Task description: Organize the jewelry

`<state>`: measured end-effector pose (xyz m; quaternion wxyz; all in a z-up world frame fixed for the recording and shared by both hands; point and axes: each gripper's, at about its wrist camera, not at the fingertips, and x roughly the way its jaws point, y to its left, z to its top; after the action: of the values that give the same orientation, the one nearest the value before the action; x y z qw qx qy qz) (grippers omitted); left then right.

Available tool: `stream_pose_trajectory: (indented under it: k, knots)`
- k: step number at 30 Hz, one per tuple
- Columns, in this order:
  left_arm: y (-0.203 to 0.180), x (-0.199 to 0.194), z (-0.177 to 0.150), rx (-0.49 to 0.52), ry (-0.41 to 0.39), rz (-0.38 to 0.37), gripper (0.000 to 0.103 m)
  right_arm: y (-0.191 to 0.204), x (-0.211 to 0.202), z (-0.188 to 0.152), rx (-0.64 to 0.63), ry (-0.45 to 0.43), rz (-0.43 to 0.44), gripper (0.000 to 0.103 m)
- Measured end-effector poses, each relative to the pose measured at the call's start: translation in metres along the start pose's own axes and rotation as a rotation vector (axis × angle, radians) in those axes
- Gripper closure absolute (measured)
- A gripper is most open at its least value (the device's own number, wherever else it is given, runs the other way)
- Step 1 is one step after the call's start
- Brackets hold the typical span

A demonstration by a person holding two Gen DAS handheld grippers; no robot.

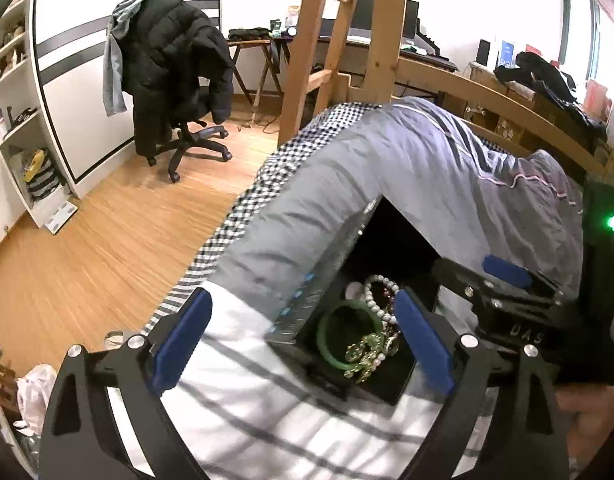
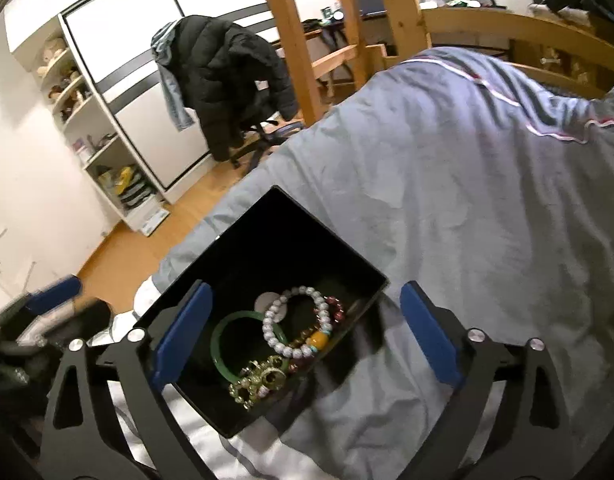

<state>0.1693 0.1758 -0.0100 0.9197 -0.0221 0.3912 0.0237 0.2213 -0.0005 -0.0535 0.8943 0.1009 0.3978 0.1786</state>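
I judge sorting nearly done: bangle (image 2: 227, 338), bead bracelets (image 2: 297, 320) sit in the box (image 2: 211, 280), lower center; both grippers (image 1: 303, 340) (image 2: 305, 338) gape empty.

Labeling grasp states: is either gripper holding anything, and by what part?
Nothing held. The left gripper and right gripper are both wide open above the black box; the green bangle and bead bracelets lie loose inside.

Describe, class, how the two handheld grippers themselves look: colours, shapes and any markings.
Both the left gripper and the right gripper have black angular frames with triangular cut-outs, silver round bolts, and flat blue pads on the fingers. The left view shows pale lettering and a green light on the right gripper's body.
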Motion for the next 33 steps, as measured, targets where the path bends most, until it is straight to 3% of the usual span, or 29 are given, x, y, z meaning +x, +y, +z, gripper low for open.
stream_pose_trajectory:
  k: [9, 13, 22, 27, 33]
  knots:
    - [0.010, -0.053, 0.000, 0.106, 0.013, 0.032, 0.008, 0.006, -0.043, -0.029, 0.061, 0.061, -0.091, 0.003]
    - [0.009, -0.075, -0.018, 0.165, 0.025, 0.039, 0.008, 0.016, -0.066, -0.052, 0.076, 0.088, -0.099, 0.003]
    - [0.006, -0.111, -0.060, 0.261, -0.008, 0.078, 0.008, 0.060, -0.136, -0.098, 0.012, 0.056, -0.122, 0.003]
    - [0.010, -0.117, -0.072, 0.253, -0.016, 0.074, 0.008, 0.074, -0.155, -0.110, -0.026, 0.035, -0.145, 0.003]
    - [0.006, -0.098, -0.086, 0.274, 0.015, 0.091, 0.008, 0.081, -0.154, -0.115, -0.043, 0.035, -0.158, 0.003]
